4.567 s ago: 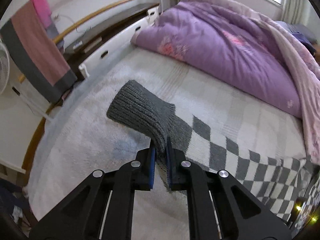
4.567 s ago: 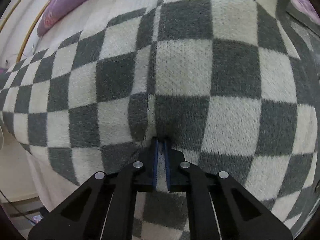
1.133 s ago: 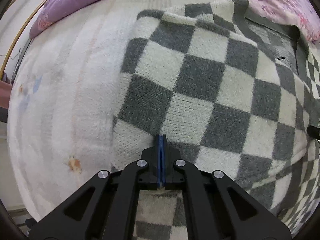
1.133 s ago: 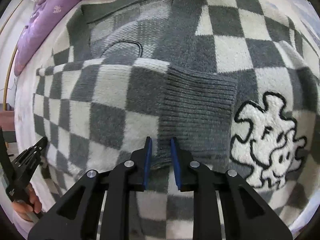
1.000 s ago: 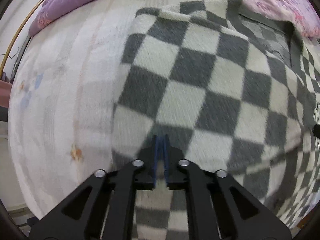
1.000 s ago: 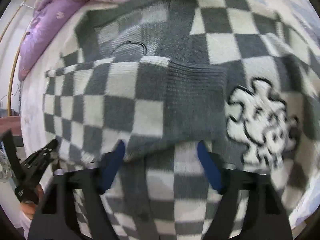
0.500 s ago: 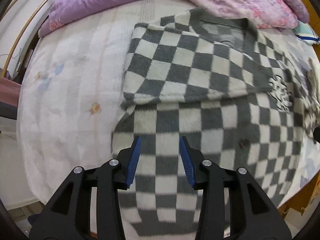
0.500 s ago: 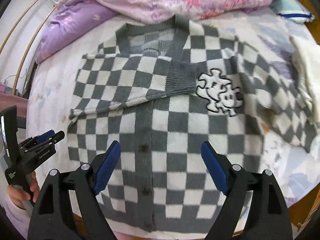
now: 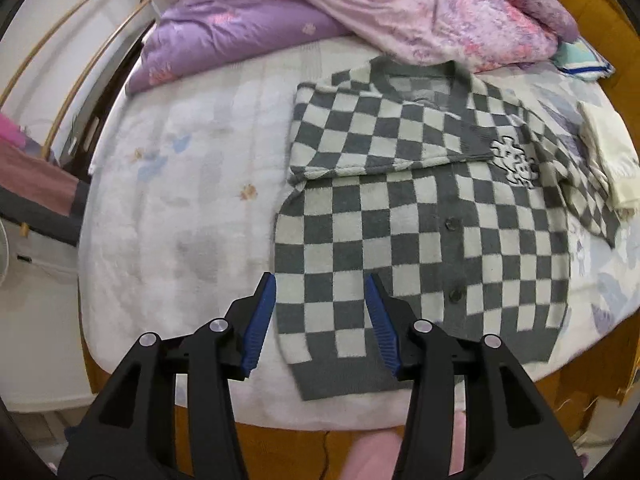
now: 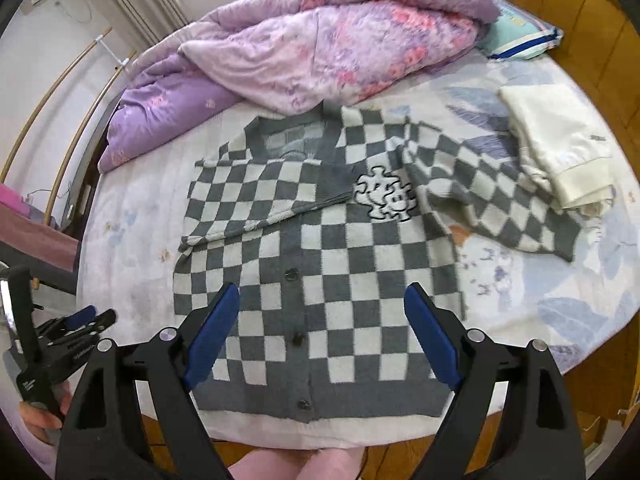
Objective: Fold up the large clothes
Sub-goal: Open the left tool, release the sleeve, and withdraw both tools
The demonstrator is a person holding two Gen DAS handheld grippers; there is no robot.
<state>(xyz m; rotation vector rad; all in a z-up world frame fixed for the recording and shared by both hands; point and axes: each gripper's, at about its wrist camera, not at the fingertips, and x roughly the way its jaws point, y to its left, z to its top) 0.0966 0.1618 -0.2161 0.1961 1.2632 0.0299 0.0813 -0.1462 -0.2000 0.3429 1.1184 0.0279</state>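
Both grippers' fingers hang spread and empty over the checkered cardigan (image 10: 320,264) flat on the bed (image 10: 128,248) — left gripper (image 9: 320,304) opening; right gripper (image 10: 322,320) wide — next, fold the outstretched sleeve (image 10: 500,200) squarely across the chest.

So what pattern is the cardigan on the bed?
The cardigan is a grey and cream checkerboard, clearest in the right wrist view.
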